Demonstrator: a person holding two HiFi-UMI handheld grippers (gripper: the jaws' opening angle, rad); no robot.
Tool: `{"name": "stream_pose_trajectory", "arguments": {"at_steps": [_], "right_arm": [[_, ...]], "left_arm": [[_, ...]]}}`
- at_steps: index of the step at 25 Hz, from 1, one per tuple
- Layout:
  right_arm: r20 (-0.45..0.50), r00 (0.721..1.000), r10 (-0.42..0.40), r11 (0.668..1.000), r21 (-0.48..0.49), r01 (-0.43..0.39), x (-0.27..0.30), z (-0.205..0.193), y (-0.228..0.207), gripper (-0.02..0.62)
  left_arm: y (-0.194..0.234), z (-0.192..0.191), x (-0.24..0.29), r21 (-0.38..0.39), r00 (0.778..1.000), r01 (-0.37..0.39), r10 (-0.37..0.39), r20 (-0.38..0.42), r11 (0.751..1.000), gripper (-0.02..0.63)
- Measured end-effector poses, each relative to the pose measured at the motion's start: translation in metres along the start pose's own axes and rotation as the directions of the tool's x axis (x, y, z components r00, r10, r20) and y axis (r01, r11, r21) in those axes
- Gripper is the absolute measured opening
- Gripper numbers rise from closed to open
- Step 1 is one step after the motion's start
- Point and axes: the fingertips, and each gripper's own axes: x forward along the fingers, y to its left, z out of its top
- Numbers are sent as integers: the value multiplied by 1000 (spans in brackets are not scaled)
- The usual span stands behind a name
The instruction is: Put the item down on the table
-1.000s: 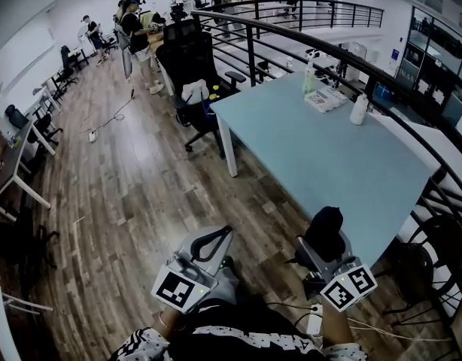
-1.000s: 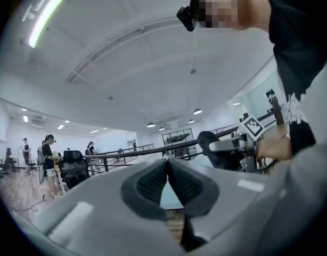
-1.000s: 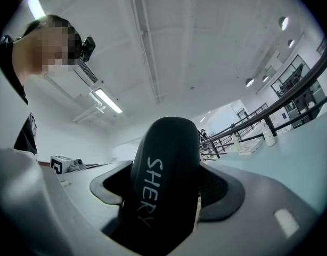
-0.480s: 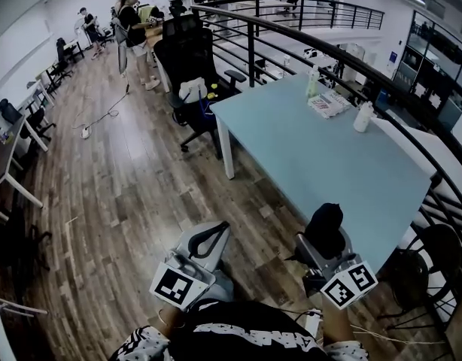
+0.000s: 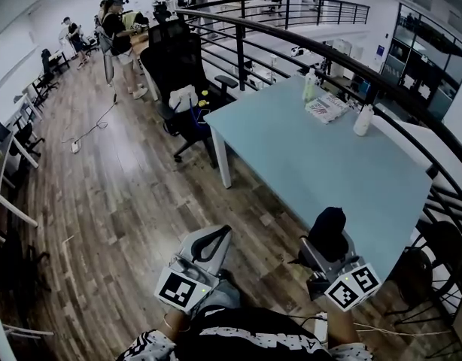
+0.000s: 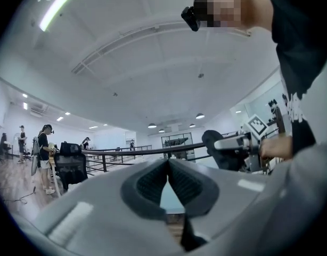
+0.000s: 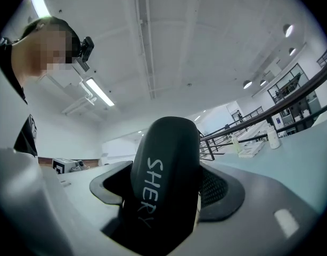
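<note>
A black rounded item (image 5: 328, 232) with white lettering (image 7: 166, 175) stands upright between the jaws of my right gripper (image 5: 326, 241), which is shut on it. It hangs over the wooden floor, just off the near corner of the light blue table (image 5: 314, 160). In the right gripper view the right gripper (image 7: 169, 188) has its pads pressed against both sides of the item. My left gripper (image 5: 209, 244) is held beside it to the left, jaws shut with nothing between them; in its own view the left gripper (image 6: 168, 164) has tips that meet, and the black item (image 6: 218, 145) shows to the right.
On the table's far end stand a white bottle (image 5: 363, 119), a green bottle (image 5: 309, 86) and a printed booklet (image 5: 326, 107). A black railing (image 5: 291, 40) runs behind the table. A black office chair (image 5: 178, 62) stands at its far left corner. People (image 5: 113, 28) stand further back.
The head view has drifted slightly, so the table sits a little lower and closer. Both grippers keep the same pose, and the right one still holds the black item.
</note>
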Motion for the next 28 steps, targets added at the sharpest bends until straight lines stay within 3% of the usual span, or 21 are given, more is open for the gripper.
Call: {"name": "stream_pose_trajectory", "arguments": {"at_steps": [5, 10, 28], "right_arm": [[-16, 1000, -10, 1000, 15, 10, 43, -8, -3, 373], [-31, 999, -38, 998, -42, 37, 90, -9, -6, 373], [-42, 997, -61, 996, -60, 58, 228, -22, 23, 373]], "left_arm": [[43, -16, 13, -27, 1000, 5, -5, -4, 1000, 0], [90, -23, 24, -48, 1000, -3, 3, 11, 999, 0], [237, -43, 36, -65, 1000, 21, -20, 19, 998, 0]]}}
